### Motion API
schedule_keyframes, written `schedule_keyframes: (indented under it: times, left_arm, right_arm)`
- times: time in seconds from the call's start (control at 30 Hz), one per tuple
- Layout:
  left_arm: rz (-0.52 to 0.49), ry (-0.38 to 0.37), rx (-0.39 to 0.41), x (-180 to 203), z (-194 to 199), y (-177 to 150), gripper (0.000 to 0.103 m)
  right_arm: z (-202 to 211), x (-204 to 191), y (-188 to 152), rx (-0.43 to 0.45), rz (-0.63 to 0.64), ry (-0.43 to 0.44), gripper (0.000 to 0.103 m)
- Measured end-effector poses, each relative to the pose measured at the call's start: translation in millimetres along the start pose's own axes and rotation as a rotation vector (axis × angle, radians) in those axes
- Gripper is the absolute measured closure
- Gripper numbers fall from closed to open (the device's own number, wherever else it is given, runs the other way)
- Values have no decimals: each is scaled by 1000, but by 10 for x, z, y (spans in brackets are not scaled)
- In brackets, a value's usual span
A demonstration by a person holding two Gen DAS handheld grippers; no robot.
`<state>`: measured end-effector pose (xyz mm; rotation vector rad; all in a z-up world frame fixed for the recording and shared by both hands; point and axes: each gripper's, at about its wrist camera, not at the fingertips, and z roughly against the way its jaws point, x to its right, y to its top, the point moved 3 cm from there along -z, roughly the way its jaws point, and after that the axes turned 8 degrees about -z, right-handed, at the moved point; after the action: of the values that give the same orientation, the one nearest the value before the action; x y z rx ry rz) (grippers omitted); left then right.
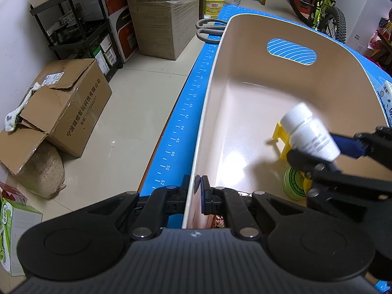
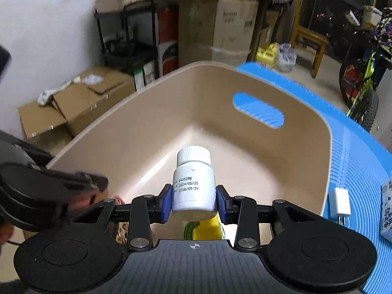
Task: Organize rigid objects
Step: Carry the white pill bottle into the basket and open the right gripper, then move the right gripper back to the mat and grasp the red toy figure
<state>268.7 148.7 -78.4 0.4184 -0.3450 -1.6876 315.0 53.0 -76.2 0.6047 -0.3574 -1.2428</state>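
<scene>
White plastic bottle (image 1: 310, 132), blurred in the left wrist view, hangs over the inside of the beige bin (image 1: 245, 93), pinched by the right claw (image 1: 325, 150) coming in from the right. We read it as light, stiff and smooth-walled, so a squeeze across the round body works but it could twist or slip if held loosely. Left claw (image 1: 196, 186) sits at the near rim with its jaws closed on the bin wall, one pad (image 1: 203, 191) inside, the other outside; we judge it steadies the bin. On the bin floor under the bottle lie a yellow piece (image 1: 281, 134) and a green round tin (image 1: 295, 182). Scissors (image 1: 208, 28) lie on the blue mat (image 1: 186, 112) past the bin's far corner.

Right wrist view: right claw (image 2: 193, 202) grips the bottle (image 2: 193, 186) across its lower body, blue pads (image 2: 165, 203) pressing on both sides, cap pointing away from us, base toward the camera. Jaws are partly open, only as wide as the bottle. Printed dates show on the label. Bottle hangs above the bin (image 2: 245, 78) floor, not touching it; yellow and green items peek out just under the base. Left claw (image 2: 80, 183) shows dark and blurred at the left rim. A white charger (image 2: 339, 204) lies on the mat (image 2: 355, 152) right of the bin, a carton (image 2: 387, 208) just beyond. Bench itself is covered by the mat.
</scene>
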Motion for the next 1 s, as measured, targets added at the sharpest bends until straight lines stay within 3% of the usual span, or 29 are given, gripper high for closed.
schedule_keyframes:
  times: [0.2, 0.33, 0.63, 1.0]
  left_arm:
    - [-2, 4, -1, 6, -6, 4, 93]
    - [-2, 4, -1, 11, -6, 6, 93]
    - [0, 5, -1, 19, -7, 12, 93]
    - [3, -1, 3, 42, 6, 12, 94]
  right_arm:
    - [-115, -34, -63, -86, 27, -16, 59]
    - [-108, -66, -62, -88, 47, -22, 55]
    - [182, 75, -32, 0, -10, 19, 52]
    - [751, 716, -104, 121, -164, -49, 51]
